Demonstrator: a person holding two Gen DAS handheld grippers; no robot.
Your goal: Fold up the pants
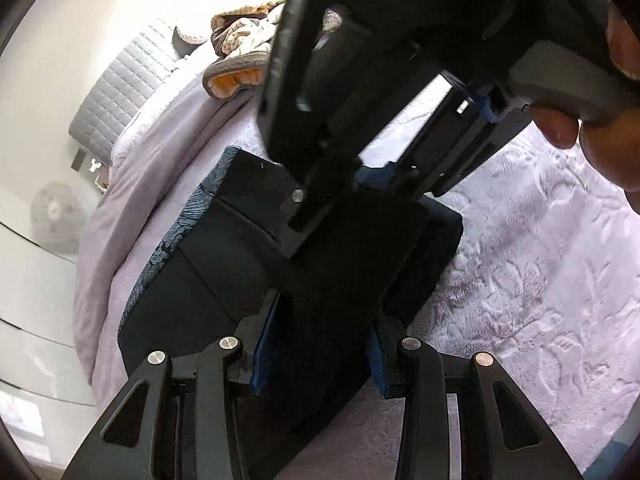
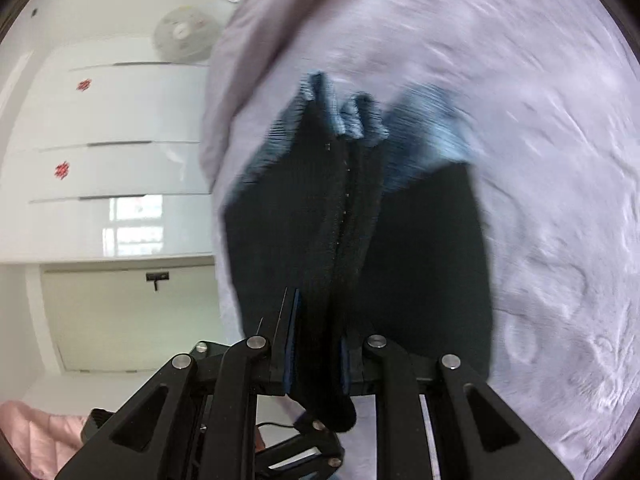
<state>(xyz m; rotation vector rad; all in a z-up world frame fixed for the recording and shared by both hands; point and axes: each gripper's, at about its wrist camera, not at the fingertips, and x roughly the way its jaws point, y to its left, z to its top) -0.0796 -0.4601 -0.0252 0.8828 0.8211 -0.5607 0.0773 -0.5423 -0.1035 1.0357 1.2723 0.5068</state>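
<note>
The dark pants (image 1: 240, 248) with a blue patterned side lie partly folded on the pale lilac bedspread (image 1: 540, 280). My left gripper (image 1: 324, 344) is shut on a dark fold of the pants. My right gripper (image 1: 360, 184) shows from above in the left wrist view, held by a hand (image 1: 600, 140), with its tips at the pants. In the right wrist view my right gripper (image 2: 318, 356) is shut on a bunched fold of the pants (image 2: 352, 216), lifted above the bedspread (image 2: 560, 160). That view is blurred by motion.
A heap of striped blankets (image 1: 244, 40) and a grey quilted headboard (image 1: 120, 92) lie at the far end of the bed. A white fan (image 2: 184, 36), white wardrobe doors (image 2: 120, 128) and a pink quilt (image 2: 36, 436) stand beside the bed.
</note>
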